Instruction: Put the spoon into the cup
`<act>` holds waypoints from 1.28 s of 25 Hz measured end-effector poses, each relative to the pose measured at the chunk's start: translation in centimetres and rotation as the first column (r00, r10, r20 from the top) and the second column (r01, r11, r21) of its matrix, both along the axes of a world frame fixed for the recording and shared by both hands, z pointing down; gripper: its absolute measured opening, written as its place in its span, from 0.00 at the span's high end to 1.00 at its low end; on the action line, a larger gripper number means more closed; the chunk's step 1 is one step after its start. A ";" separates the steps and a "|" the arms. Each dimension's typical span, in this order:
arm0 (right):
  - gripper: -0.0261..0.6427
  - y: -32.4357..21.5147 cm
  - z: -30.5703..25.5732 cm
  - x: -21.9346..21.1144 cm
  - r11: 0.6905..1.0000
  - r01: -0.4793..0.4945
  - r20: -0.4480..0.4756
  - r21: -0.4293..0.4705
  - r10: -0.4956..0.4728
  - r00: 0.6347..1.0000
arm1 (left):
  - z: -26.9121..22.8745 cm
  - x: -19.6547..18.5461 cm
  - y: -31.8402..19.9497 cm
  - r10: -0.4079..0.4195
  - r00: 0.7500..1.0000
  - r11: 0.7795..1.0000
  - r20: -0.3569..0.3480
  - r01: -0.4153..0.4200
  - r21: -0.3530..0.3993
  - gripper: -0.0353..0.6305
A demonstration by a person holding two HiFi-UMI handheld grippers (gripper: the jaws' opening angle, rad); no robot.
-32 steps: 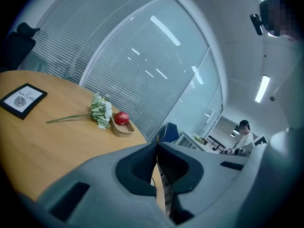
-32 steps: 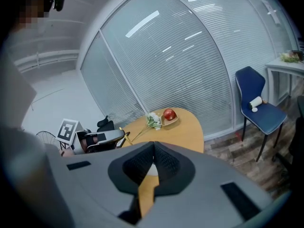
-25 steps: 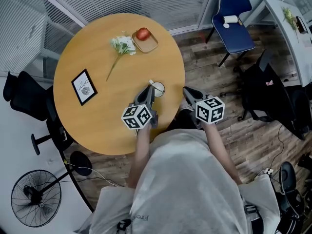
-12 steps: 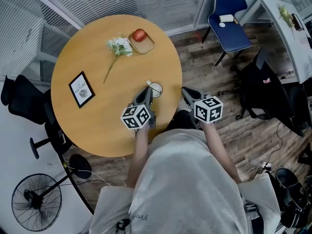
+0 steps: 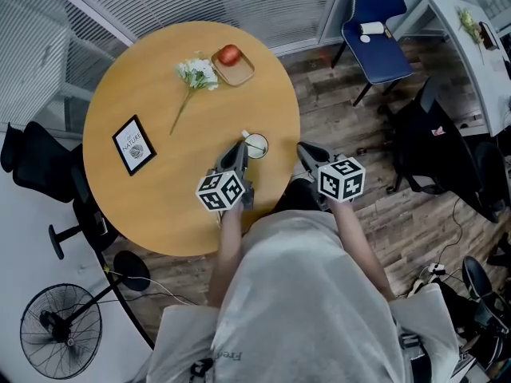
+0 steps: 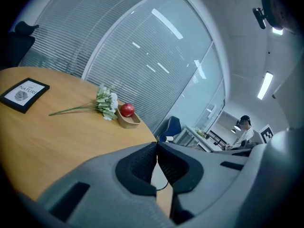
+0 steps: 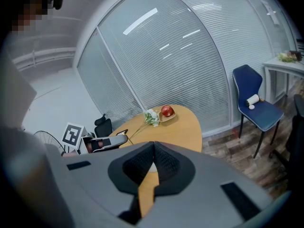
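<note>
Holding my left gripper (image 5: 243,147) low over the near right part of the round wooden surface (image 5: 136,86), I have its tips right against the left rim of the cup (image 5: 257,145). In the left gripper view the two jaws are pressed together, and only a thin pale-gold sliver pokes out where the tips meet. I take that sliver to be the spoon (image 5: 245,135). From the head view its light end shows just above the gripper's tips, at the upper left edge of the cup. The cup stands upright near the surface's right edge, and its white inside is in plain sight.

My right gripper (image 5: 306,153) hangs off the surface, just past its right edge and over the wooden floor. Its jaws are closed on each other with nothing between them.

Compared with a second ago, almost nothing differs. Both grippers sit in the same spots with the jaws just as tight, the cup has not shifted, and the spoon's end is at the same place by the rim. The whole picture has only slid slightly leftward in the head view.

Farther across the surface lie a white flower (image 5: 196,76) with a long stem, a red apple (image 5: 231,54) in a small wooden dish (image 5: 242,72), and a framed card (image 5: 132,144) well to the left. A blue chair (image 5: 375,30) stands beyond on the floor.
</note>
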State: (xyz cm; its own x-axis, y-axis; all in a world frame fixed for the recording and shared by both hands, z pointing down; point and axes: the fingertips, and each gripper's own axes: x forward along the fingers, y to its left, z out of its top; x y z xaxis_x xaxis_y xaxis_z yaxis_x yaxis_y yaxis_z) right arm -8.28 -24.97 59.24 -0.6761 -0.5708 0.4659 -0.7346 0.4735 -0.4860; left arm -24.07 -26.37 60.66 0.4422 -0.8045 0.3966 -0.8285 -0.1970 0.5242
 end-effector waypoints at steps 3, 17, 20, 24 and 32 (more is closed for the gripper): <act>0.97 0.0 0.2 0.0 1.000 -0.007 0.002 -0.005 0.007 1.000 | 0.2 -0.4 0.0 -0.008 1.000 1.000 -0.009 0.007 -0.009 0.93; 0.97 0.1 0.3 -0.3 1.000 -0.012 -0.001 -0.010 0.012 1.000 | 1.2 -2.6 0.4 -0.063 0.997 0.998 -0.051 0.061 -0.034 0.93; 0.97 0.3 0.4 -0.3 1.000 -0.008 -0.003 -0.010 0.008 1.000 | 1.6 -3.0 0.6 -0.079 0.995 0.996 -0.065 0.077 -0.038 0.93; 0.97 0.2 0.2 -0.3 1.000 -0.008 -0.001 -0.011 0.008 1.000 | 2.0 -3.8 0.5 -0.109 0.990 0.993 -0.090 0.104 -0.055 0.93; 0.97 0.3 0.1 -1.6 1.000 0.022 0.010 -0.006 -0.022 1.000 | 2.6 -4.4 0.8 -0.126 0.982 0.991 -0.140 0.118 -0.065 0.93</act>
